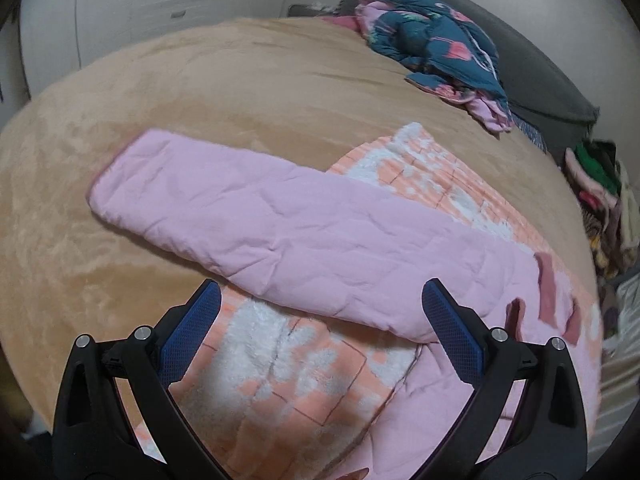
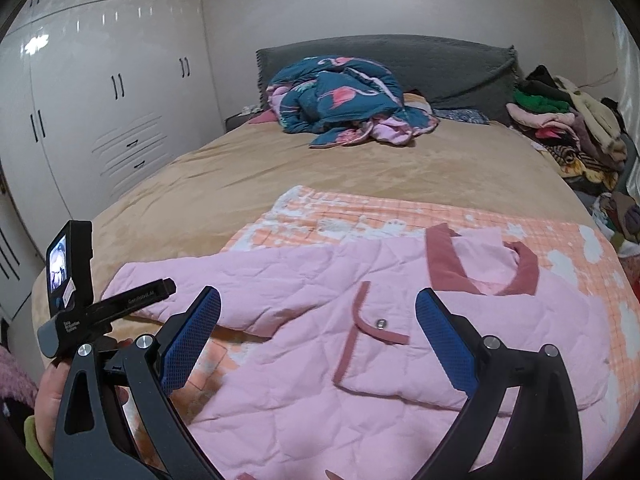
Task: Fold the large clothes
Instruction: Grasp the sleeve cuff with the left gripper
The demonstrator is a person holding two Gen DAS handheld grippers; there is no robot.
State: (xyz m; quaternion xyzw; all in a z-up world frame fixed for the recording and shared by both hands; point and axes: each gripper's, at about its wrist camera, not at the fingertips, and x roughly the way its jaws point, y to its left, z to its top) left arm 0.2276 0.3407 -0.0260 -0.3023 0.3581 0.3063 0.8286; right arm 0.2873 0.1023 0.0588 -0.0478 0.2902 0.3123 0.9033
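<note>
A pink quilted jacket (image 2: 304, 360) with dark pink collar and trim lies front-up on the bed, its orange-and-white fleecy lining (image 2: 360, 212) showing around it. Its sleeve (image 1: 256, 216) stretches out flat to the left across the bed. My left gripper (image 1: 320, 312) is open and empty, just above the sleeve's near edge and the lining. My right gripper (image 2: 318, 320) is open and empty, hovering over the jacket's chest near a snap button (image 2: 380, 323). The left gripper's body (image 2: 100, 312) shows at the left of the right wrist view.
The bed has a tan blanket (image 2: 248, 172) and a grey headboard (image 2: 440, 64). A crumpled teal flamingo-print garment (image 2: 340, 100) lies near the headboard. A pile of clothes (image 2: 568, 128) sits at the right. White wardrobes (image 2: 104, 92) stand at the left.
</note>
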